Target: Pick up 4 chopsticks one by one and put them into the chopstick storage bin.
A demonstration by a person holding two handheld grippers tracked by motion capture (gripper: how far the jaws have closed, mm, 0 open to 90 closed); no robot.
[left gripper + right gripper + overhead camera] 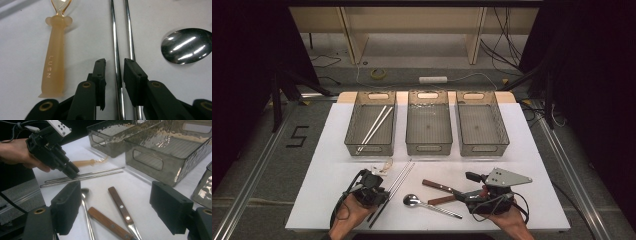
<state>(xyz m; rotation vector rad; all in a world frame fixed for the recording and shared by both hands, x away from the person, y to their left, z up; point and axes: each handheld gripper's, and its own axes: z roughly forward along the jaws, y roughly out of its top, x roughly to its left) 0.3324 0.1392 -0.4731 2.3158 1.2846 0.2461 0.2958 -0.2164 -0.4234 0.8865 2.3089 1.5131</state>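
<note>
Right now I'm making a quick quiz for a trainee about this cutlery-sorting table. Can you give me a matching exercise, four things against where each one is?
Things:
1. white chopsticks
2. metal chopsticks
3. metal spoon
4. translucent orange spoon

Places:
A. on the table, beside the left gripper's jaws, not between them
B. on the table, bowl toward the left gripper, handle toward the right gripper
C. inside the left bin
D. on the table, one of the pair between the left gripper's jaws

Pairs: 1-C, 2-D, 3-B, 4-A
</note>
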